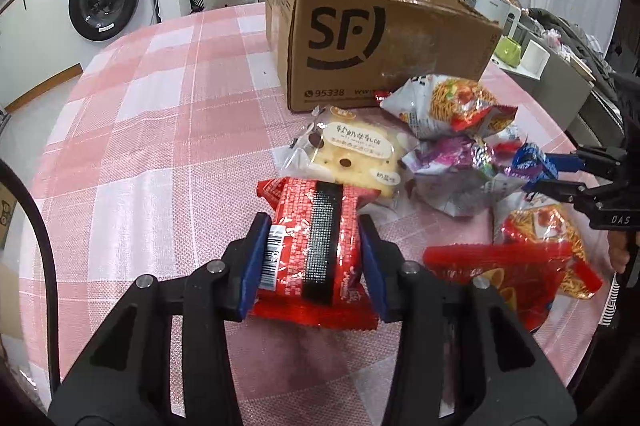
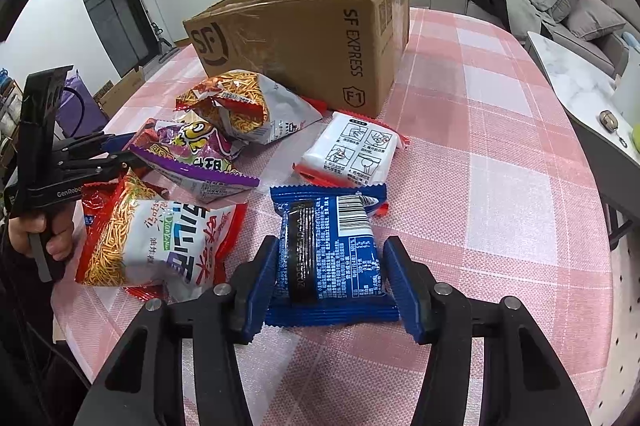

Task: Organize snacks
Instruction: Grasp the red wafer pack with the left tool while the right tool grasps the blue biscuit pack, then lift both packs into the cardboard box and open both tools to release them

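We are seeing the checked desk carrying an open cardboard box (snack bags lying before it). Our left gripper is clamping its jaws on a red packet. Our right gripper is straddling a blue packet, right pad apart.

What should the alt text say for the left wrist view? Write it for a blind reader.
The left gripper clamps a red snack packet on a pink checked tablecloth. Behind it lie more snack bags and an open cardboard box; the right gripper reaches in from the right.
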A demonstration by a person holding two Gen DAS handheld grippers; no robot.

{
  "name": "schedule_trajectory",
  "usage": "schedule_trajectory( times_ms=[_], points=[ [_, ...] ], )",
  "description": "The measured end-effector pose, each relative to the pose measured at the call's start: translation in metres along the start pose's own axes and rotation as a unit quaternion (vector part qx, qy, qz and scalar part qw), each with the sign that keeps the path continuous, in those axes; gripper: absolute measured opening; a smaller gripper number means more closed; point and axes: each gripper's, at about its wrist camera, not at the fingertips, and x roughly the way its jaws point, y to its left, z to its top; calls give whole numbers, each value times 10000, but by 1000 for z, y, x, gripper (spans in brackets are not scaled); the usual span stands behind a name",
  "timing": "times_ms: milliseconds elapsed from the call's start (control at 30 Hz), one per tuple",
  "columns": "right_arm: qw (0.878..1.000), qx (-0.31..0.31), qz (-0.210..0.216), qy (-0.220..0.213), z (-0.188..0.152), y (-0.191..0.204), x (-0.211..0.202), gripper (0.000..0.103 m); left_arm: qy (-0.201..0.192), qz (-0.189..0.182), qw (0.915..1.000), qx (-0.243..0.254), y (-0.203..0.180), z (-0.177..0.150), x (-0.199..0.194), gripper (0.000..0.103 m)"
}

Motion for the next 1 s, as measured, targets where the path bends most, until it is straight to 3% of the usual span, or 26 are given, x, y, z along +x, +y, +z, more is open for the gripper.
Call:
schedule_trajectory(
  times_ms=[100, 267, 433, 1000],
  points=[
    [10000, 0, 7, 7, 0, 0, 1, 54, -83, -21, 10000, -48, 1, 1, -5, 40],
    [10000, -59, -4, 3, 0, 1, 3, 45, -211, -7, 9997, -101, 2, 1, -13, 40],
    [9999, -168, -4, -1, -2, 4, 0, 44, -315, 4, 9994, -128, 2, 1, -23, 40],
    [9978, -100, 209, -618, 8, 11, -38, 44, -702, -21, 9972, -255, -2, 12, -55, 40]
  ],
)
